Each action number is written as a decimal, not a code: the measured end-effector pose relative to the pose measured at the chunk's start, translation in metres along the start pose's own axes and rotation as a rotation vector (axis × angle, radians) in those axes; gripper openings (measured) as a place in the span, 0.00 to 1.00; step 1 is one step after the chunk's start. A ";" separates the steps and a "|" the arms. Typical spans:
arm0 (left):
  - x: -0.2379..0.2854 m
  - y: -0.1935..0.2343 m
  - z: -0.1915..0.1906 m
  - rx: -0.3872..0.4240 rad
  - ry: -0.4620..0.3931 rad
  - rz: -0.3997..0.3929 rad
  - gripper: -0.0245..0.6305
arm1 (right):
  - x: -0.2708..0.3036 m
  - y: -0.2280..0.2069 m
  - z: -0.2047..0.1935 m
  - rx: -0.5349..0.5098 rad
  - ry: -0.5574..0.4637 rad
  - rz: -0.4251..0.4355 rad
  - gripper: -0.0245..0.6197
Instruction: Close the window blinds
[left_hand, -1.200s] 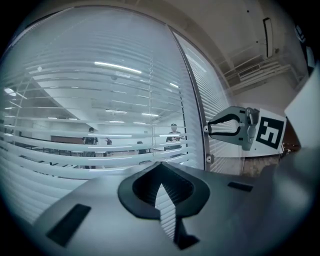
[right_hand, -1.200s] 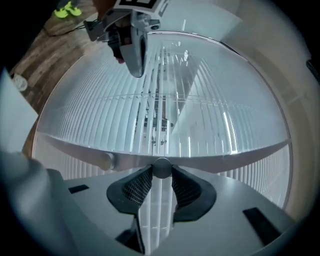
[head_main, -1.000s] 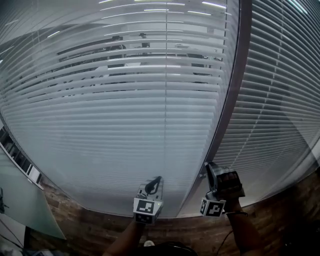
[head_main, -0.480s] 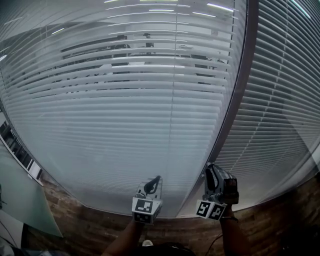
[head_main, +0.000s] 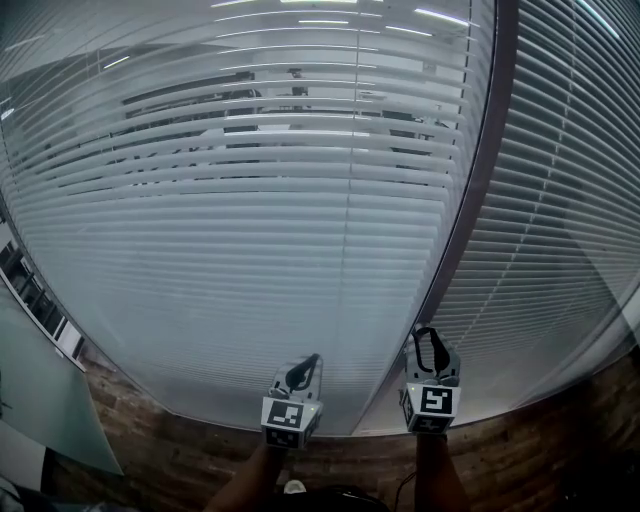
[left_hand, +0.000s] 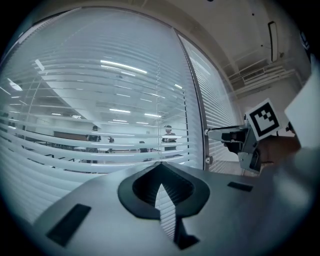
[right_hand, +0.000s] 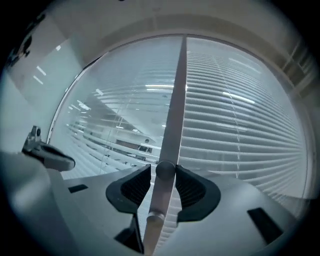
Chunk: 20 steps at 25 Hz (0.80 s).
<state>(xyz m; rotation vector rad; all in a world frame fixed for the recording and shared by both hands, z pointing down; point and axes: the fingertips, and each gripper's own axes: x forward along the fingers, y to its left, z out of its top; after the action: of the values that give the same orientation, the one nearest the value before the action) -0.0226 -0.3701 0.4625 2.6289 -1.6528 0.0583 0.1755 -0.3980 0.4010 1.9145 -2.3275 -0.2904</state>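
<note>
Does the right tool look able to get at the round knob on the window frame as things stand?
Likely yes: the right tool already has the knob on the window frame between its jaws, which have just been opening, and nothing stands in the way.

Brown plank floor (head_main: 160, 455); pale panel (head_main: 45, 400) at left, perhaps standing on it

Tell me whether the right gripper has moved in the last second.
Yes. The right gripper rolled upright in place beside the dark window post; its jaws just opened around the round grey knob.
</note>
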 end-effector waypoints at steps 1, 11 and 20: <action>-0.001 -0.001 0.000 0.001 0.009 -0.002 0.04 | 0.002 -0.001 0.001 0.033 -0.012 0.001 0.25; -0.005 0.003 0.001 0.008 -0.019 0.007 0.04 | 0.003 -0.007 0.005 0.073 -0.022 -0.037 0.24; -0.004 0.005 0.002 0.017 -0.023 0.015 0.04 | 0.006 -0.006 0.003 -0.060 0.010 -0.028 0.23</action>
<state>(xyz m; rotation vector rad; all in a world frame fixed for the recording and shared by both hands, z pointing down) -0.0287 -0.3685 0.4606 2.6391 -1.6870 0.0433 0.1789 -0.4049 0.3965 1.9180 -2.2602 -0.3490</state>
